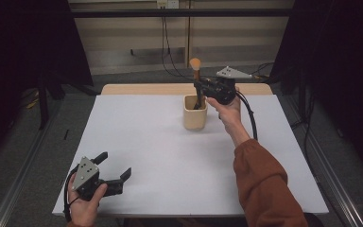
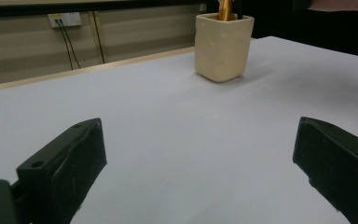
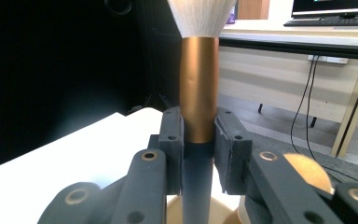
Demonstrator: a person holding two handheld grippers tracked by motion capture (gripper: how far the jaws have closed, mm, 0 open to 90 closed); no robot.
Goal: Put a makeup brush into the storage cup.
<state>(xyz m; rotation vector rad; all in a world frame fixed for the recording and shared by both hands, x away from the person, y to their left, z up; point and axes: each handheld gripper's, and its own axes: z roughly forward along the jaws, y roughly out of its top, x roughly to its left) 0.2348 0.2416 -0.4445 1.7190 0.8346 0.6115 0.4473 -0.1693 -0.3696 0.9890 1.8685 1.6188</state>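
White table: right gripper at twelve o'clock clamped on upright brush, probably for cup; left gripper at seven, agape, idle.

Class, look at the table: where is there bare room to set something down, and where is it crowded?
Bare white table runs between the cup and the left gripper, plus the far left corner. The right side, past the sleeve, is also free. It is crowded only at the cup, where the right gripper grips the brush standing in it.
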